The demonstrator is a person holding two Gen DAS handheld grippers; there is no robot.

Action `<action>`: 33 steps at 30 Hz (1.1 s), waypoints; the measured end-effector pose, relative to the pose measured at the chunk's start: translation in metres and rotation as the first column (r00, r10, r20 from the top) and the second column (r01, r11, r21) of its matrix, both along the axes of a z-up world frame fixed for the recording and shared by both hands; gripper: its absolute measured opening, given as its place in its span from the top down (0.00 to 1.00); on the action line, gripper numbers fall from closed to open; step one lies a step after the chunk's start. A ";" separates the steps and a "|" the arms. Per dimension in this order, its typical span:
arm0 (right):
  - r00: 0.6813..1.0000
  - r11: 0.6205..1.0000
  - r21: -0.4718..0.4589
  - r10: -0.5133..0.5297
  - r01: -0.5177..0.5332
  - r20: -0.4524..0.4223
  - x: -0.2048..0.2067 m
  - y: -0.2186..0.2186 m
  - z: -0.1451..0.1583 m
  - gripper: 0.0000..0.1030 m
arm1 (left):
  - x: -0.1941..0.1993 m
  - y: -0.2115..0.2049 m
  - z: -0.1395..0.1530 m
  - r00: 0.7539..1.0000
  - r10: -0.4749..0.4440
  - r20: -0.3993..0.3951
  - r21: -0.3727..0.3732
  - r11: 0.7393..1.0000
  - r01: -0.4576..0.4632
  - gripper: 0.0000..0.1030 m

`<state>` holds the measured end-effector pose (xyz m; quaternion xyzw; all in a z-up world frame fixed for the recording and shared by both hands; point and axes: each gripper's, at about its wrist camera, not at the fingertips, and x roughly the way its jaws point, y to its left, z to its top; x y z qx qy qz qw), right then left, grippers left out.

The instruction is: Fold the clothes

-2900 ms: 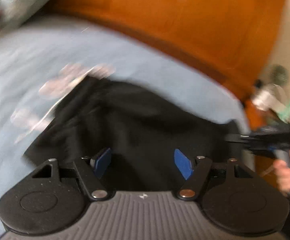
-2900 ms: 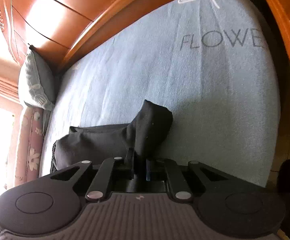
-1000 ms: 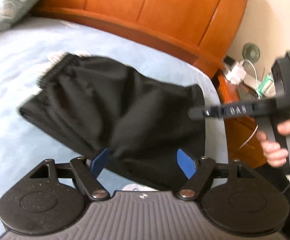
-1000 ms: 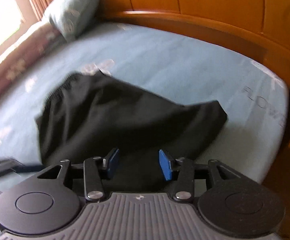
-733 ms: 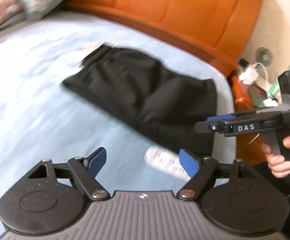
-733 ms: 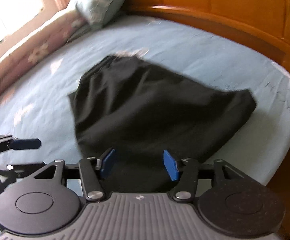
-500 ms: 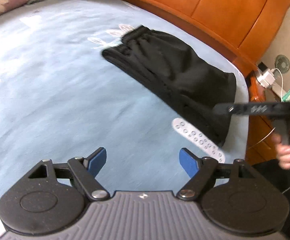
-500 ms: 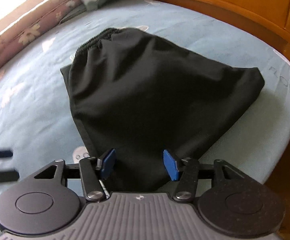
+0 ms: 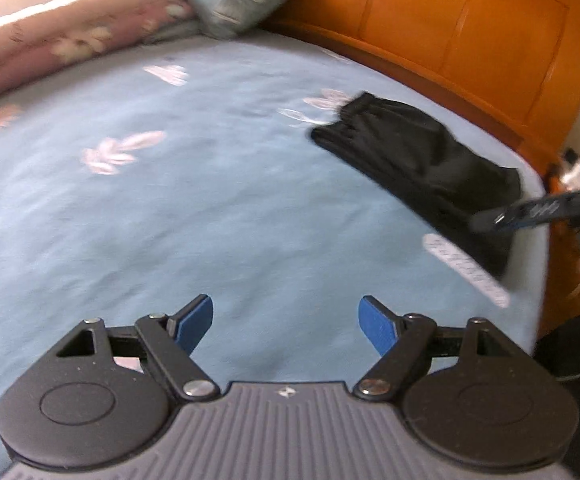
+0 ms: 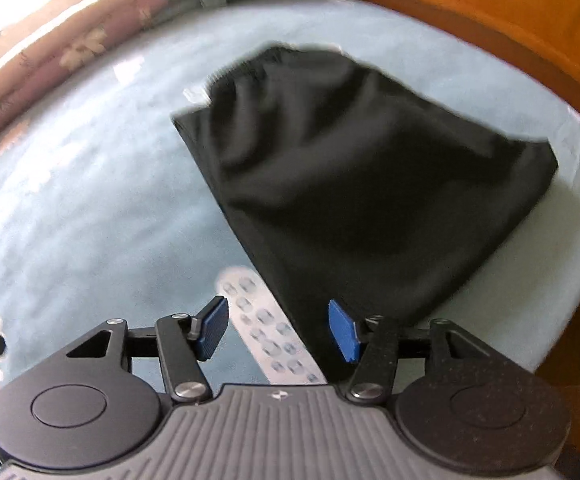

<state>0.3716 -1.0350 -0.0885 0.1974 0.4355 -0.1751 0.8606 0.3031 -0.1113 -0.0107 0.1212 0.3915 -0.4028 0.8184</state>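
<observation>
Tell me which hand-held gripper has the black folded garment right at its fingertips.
The right hand-held gripper: the black folded garment lies directly ahead of its open jaws. The left hand-held gripper faces only bare light blue bedsheet, garment well off to its right.

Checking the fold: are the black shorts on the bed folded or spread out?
Folded: the black shorts lie flat, doubled into one narrow panel, on the bed.

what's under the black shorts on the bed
The blue bedsheet lies under the black shorts; a white dotted print runs under their near edge. Anything else beneath is covered.
</observation>
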 end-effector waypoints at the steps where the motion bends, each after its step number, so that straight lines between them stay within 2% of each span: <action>1: 1.000 1.000 -0.013 0.017 -0.017 0.010 0.003 0.004 0.007 0.40 | -0.003 0.006 0.003 0.999 0.024 0.043 0.002 1.000 -0.024 0.23; 4: 0.998 0.995 -0.079 0.057 -0.057 0.002 0.013 0.018 0.026 0.36 | -0.017 0.024 0.018 0.974 0.086 0.208 -0.010 0.996 -0.086 0.22; 5: 0.997 0.992 -0.101 0.071 -0.071 -0.006 0.017 0.023 0.032 0.36 | -0.022 0.030 0.026 0.957 0.111 0.267 -0.020 0.994 -0.110 0.21; 6: 0.996 0.988 -0.127 0.083 -0.084 -0.013 0.019 0.028 0.038 0.35 | -0.026 0.035 0.034 0.938 0.137 0.317 -0.030 0.990 -0.135 0.14; 8: 0.992 0.976 -0.177 0.123 -0.126 -0.026 0.024 0.039 0.050 0.28 | -0.032 0.048 0.050 0.904 0.183 0.386 -0.061 0.983 -0.173 0.09; 12: 0.978 0.948 -0.241 0.202 -0.206 -0.044 0.032 0.056 0.073 0.21 | -0.039 0.073 0.078 0.872 0.267 0.411 -0.129 0.964 -0.234 0.05; 13: 0.973 0.942 -0.246 0.225 -0.229 -0.046 0.033 0.060 0.079 0.21 | -0.042 0.078 0.083 0.858 0.286 0.427 -0.141 0.958 -0.249 0.02; 16: 0.953 0.912 -0.278 0.295 -0.301 -0.067 0.034 0.074 0.095 0.21 | -0.054 0.088 0.098 0.797 0.337 0.502 -0.162 0.941 -0.296 0.01; 18: 0.937 0.879 -0.325 0.338 -0.348 -0.089 0.033 0.084 0.105 0.20 | -0.062 0.093 0.106 0.755 0.373 0.539 -0.173 0.927 -0.334 0.01; 21: 0.906 0.805 -0.418 0.399 -0.421 -0.143 0.026 0.102 0.118 0.18 | -0.074 0.102 0.117 0.712 0.425 0.559 -0.207 0.903 -0.376 0.01; 23: 0.884 0.760 -0.453 0.429 -0.465 -0.188 0.021 0.111 0.124 0.03 | -0.078 0.106 0.118 0.697 0.459 0.551 -0.223 0.886 -0.407 0.01; 24: 0.870 0.744 -0.454 0.443 -0.490 -0.214 0.019 0.114 0.125 0.01 | -0.080 0.108 0.117 0.703 0.469 0.535 -0.223 0.880 -0.418 0.01; 25: 0.854 0.740 -0.428 0.465 -0.519 -0.231 0.016 0.117 0.125 0.01 | -0.080 0.110 0.117 0.720 0.473 0.509 -0.219 0.879 -0.423 0.01; 27: 0.818 0.749 -0.328 0.517 -0.575 -0.254 0.012 0.122 0.122 0.00 | -0.080 0.115 0.113 0.778 0.467 0.420 -0.200 0.884 -0.423 0.01; 29: 0.776 0.763 -0.175 0.572 -0.622 -0.264 0.011 0.127 0.116 0.00 | -0.078 0.120 0.108 0.834 0.462 0.302 -0.161 0.887 -0.433 0.01; 30: 0.760 0.772 -0.075 0.597 -0.632 -0.258 0.011 0.128 0.111 0.00 | -0.077 0.122 0.105 0.853 0.462 0.243 -0.143 0.887 -0.439 0.01; 31: 0.739 0.772 0.063 0.626 -0.632 -0.249 0.013 0.129 0.103 0.00 | -0.076 0.124 0.101 0.863 0.468 0.190 -0.126 0.883 -0.452 0.01; 32: 0.718 0.756 0.190 0.654 -0.626 -0.237 0.016 0.131 0.094 0.00 | -0.076 0.126 0.096 0.868 0.477 0.136 -0.104 0.879 -0.466 0.01; 33: 0.710 0.745 0.253 0.666 -0.617 -0.230 0.019 0.133 0.086 0.00 | -0.075 0.128 0.092 0.871 0.485 0.083 -0.082 0.874 -0.479 0.01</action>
